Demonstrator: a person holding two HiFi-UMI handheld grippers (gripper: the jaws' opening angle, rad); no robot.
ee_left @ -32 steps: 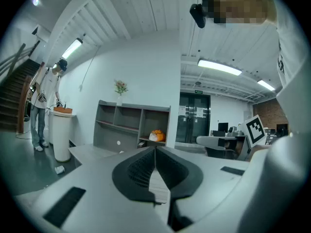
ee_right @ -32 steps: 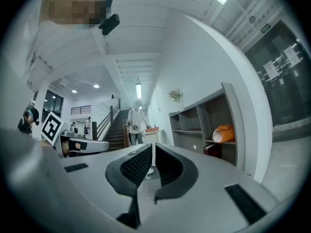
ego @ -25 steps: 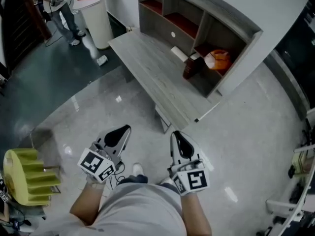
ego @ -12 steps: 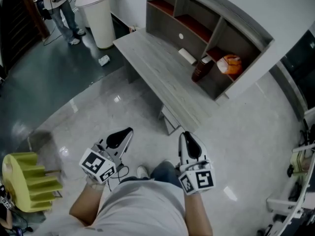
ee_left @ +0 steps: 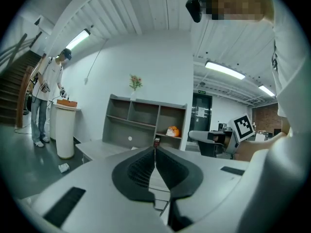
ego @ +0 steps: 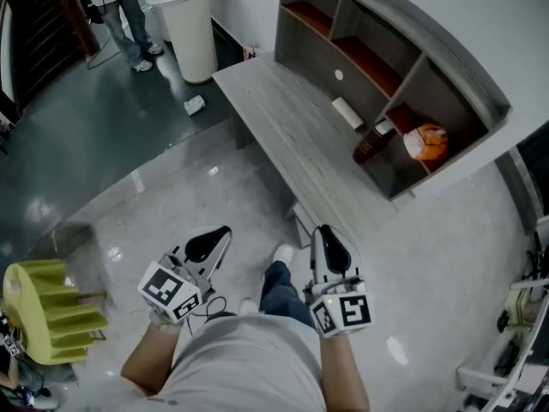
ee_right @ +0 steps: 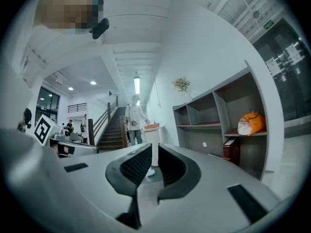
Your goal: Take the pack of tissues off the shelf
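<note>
The pack of tissues (ego: 426, 141), orange and white, lies in the lower right compartment of the grey shelf unit (ego: 446, 67). It also shows far off in the left gripper view (ee_left: 172, 130) and in the right gripper view (ee_right: 251, 123). My left gripper (ego: 223, 230) and right gripper (ego: 322, 230) hang low in front of my body, over the floor and well short of the desk (ego: 283, 127). Both are shut with nothing between the jaws. In their own views the left gripper (ee_left: 155, 152) and right gripper (ee_right: 154, 152) point toward the shelf.
A dark brown bottle-like thing (ego: 374, 142) stands beside the tissues' compartment, and a small white block (ego: 346, 112) lies on the desk. A white round pedestal (ego: 190, 15) and a person (ego: 129, 15) are at the far left. A yellow rack (ego: 47, 312) sits near my left.
I have stepped forward: a foot now shows between the grippers, and the desk and shelf have shifted right in the head view. Both grippers stay shut at the same height.
</note>
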